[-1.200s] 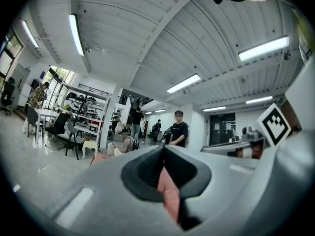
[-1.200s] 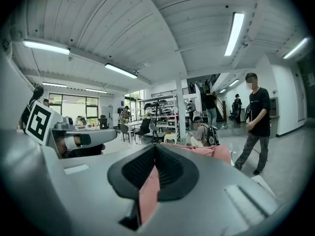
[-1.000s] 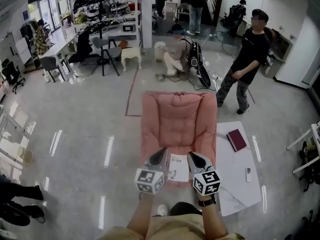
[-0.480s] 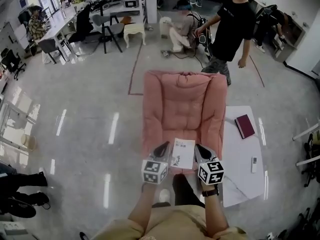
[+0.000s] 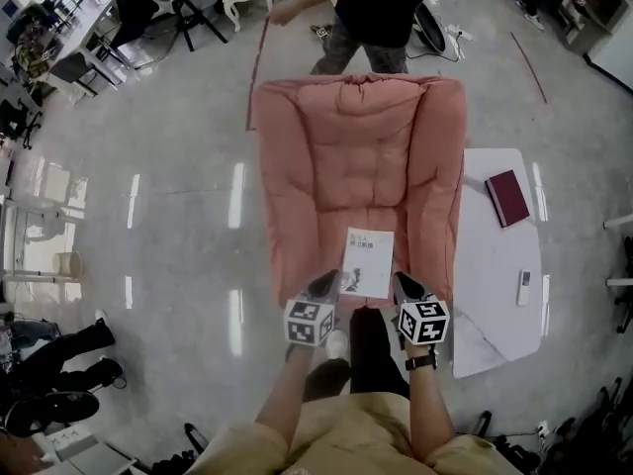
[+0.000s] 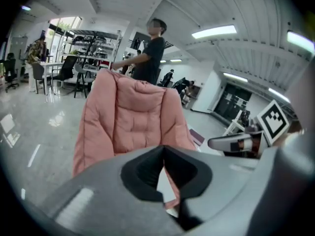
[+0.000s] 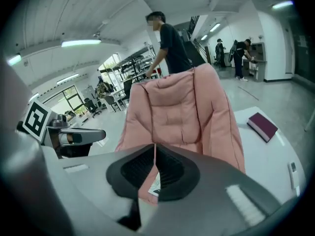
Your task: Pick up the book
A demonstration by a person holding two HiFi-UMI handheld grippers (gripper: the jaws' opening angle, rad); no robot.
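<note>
Head view: white book (image 5: pixel 368 262) lies flat at the front of the pink armchair (image 5: pixel 356 156) seat, between your left tongs (image 5: pixel 324 284) and right tongs (image 5: pixel 404 286). A red book (image 5: pixel 507 198) is on the white table (image 5: pixel 480 265).
Left gripper view: your tongs pressed together, empty.
Right gripper view: your tongs just starting to part, nothing between them.
</note>
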